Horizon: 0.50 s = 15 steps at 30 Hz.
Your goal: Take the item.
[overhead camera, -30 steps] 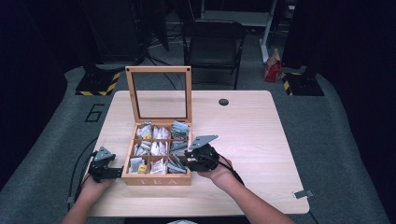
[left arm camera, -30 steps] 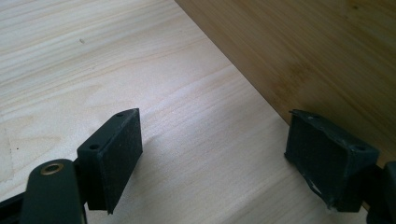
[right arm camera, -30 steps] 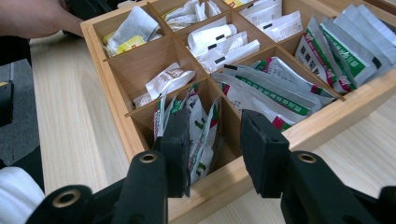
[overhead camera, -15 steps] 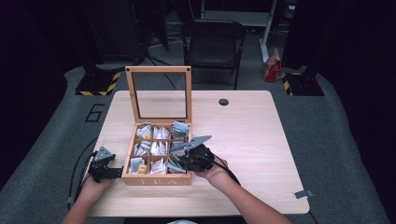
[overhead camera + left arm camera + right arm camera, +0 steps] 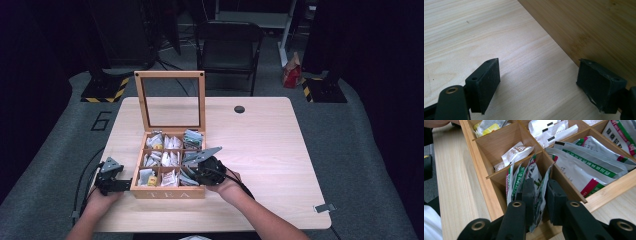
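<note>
While closing, right gripper (image 5: 539,195) on green-white packet (image 5: 537,176)

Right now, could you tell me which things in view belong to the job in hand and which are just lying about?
In the job:
- tea box
- green-and-white sachet, with right gripper closing its jaws on it
- left gripper at the box's side

Lying about:
- folding chair
- red bag on the floor

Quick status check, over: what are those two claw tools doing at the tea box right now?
Right gripper has just been closing on a green-and-white tea packet in the tea box. Left gripper open, resting beside the box's wall. Neighbouring packets crowd the pick.
</note>
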{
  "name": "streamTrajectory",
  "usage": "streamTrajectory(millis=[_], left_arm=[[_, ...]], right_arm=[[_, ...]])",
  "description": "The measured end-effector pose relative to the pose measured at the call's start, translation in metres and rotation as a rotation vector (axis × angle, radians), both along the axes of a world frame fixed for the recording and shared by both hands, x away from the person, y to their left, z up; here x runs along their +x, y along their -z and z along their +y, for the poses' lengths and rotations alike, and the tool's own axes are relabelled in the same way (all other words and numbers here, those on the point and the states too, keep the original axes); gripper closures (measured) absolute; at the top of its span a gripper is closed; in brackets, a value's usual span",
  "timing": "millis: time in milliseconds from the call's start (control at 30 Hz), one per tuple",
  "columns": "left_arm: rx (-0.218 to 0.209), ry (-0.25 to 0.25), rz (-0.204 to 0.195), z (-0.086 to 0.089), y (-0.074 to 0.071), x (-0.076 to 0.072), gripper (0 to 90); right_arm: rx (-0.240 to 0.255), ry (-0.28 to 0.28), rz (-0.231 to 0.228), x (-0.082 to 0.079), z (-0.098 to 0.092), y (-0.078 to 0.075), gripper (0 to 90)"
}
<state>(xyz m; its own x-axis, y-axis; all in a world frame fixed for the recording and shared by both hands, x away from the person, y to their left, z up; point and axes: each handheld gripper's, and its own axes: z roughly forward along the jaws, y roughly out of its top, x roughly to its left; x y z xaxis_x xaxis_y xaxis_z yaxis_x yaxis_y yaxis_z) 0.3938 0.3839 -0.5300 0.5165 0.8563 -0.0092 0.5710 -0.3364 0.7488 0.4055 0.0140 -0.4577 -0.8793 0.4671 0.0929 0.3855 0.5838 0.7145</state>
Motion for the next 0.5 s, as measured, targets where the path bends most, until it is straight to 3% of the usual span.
streamTrajectory(millis=[267,500], left_arm=[[0.000,0.000,0.000,0.0000,0.0000,0.0000,18.2],[0.000,0.000,0.000,0.0000,0.0000,0.0000,18.2]], right_arm=[[-0.015,-0.002,0.007,0.0018,0.0034,0.0046,79.9],[-0.022,-0.010,0.007,0.0013,0.0052,0.0052,86.8]])
